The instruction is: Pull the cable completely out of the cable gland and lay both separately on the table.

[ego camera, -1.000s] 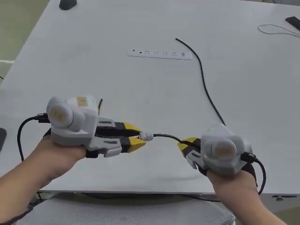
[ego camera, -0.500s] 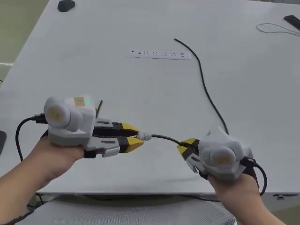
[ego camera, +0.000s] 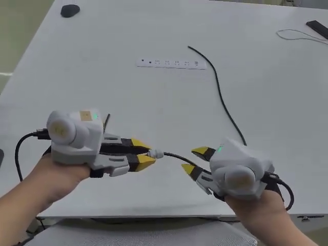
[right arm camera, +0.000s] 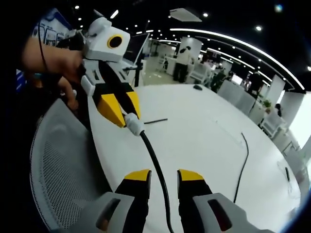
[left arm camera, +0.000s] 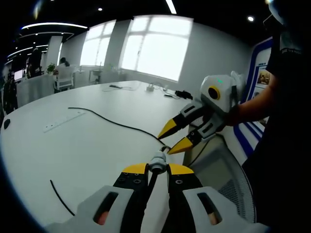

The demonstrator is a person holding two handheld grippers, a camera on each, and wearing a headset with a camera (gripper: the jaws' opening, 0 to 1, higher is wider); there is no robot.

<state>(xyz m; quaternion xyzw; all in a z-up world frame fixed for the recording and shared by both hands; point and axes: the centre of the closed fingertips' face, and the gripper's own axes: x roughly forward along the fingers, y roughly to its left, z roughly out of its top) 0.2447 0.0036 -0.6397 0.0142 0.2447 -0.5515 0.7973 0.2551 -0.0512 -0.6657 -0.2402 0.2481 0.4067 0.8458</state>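
Observation:
A small white cable gland [ego camera: 156, 153] is pinched in the yellow tips of my left gripper [ego camera: 145, 154], just above the table's near edge. A black cable [ego camera: 221, 97] leaves the gland, passes between the parted jaws of my right gripper [ego camera: 196, 161], then runs away across the table. In the left gripper view the gland [left arm camera: 158, 161] sits at the jaw tips, and the right gripper [left arm camera: 178, 137] stands open beyond it. In the right gripper view the cable [right arm camera: 153, 155] lies between the spread jaws of my right gripper [right arm camera: 164, 175], untouched, leading to the gland [right arm camera: 132, 123].
A white power strip [ego camera: 171, 63] lies mid-table, a dark mouse [ego camera: 69, 10] at the far left, and a thin white wire [ego camera: 297, 36] at the far right. A short black piece [left arm camera: 60, 196] lies by the left gripper. A mesh chair [right arm camera: 53, 165] stands below the table edge.
My right gripper, closed around the cable before, now has its jaws apart. The left gripper keeps its hold on the gland and has barely moved.

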